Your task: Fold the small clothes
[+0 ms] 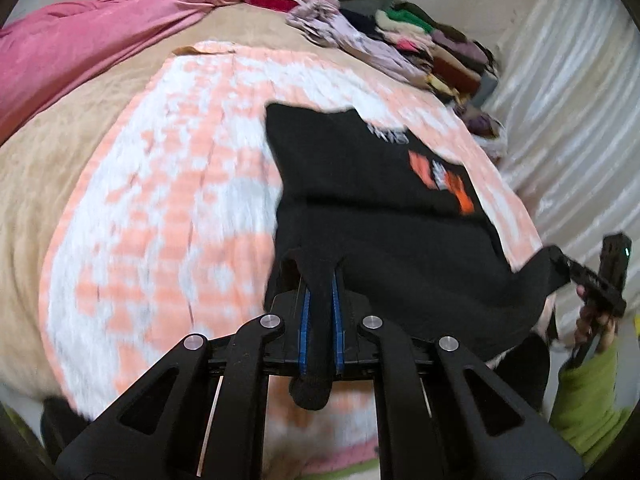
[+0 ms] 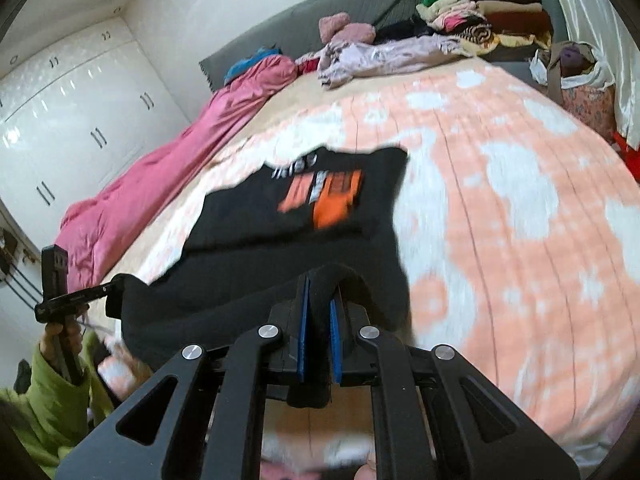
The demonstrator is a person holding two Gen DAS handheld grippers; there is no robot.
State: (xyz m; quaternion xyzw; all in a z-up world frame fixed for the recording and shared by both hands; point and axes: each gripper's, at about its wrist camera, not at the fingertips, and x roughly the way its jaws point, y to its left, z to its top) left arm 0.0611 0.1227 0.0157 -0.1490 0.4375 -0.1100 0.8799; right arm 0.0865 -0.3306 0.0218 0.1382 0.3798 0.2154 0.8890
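Two hand-held grippers (image 1: 319, 280) (image 2: 319, 292) clamp 1 blk shirt (image 1: 360, 184).

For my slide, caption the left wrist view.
Left gripper clamps the near edge of a black printed garment lifted over an orange-and-white patterned blanket.
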